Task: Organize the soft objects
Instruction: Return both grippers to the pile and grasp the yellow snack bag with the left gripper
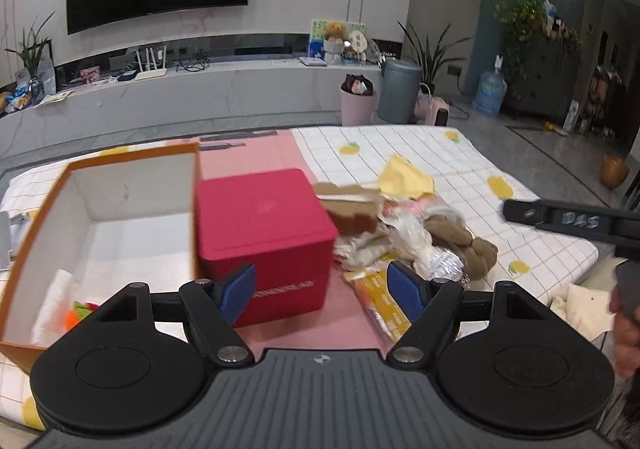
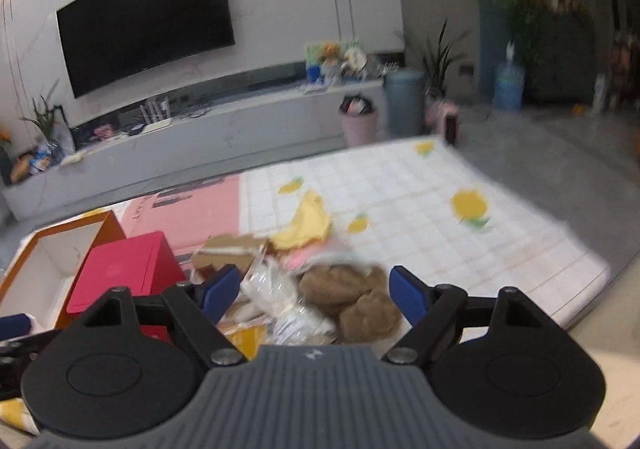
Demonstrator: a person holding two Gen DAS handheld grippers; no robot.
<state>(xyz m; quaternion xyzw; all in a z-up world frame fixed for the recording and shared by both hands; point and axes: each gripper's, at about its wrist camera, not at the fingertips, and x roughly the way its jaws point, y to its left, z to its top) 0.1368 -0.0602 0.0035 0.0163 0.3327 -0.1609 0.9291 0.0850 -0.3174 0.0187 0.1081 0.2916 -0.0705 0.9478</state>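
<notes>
Soft objects (image 1: 404,225) lie heaped on the quilted mattress (image 1: 460,165): a brown plush toy (image 2: 352,301), a yellow cloth (image 1: 406,179), crinkled plastic bags (image 2: 264,285) and a brown sponge-like block (image 1: 352,209). Just left of the heap a red box (image 1: 260,233) stands on a pink mat (image 1: 248,157), touching the open orange box (image 1: 100,217), whose white floor holds a few bright scraps. Left tool (image 1: 322,291) is released, blue pads wide apart, with the red box's near corner and a yellow packet (image 1: 384,301) between them; whether either touches is unclear. Right tool (image 2: 316,291) hangs spread above the plush toy, gripping nothing.
</notes>
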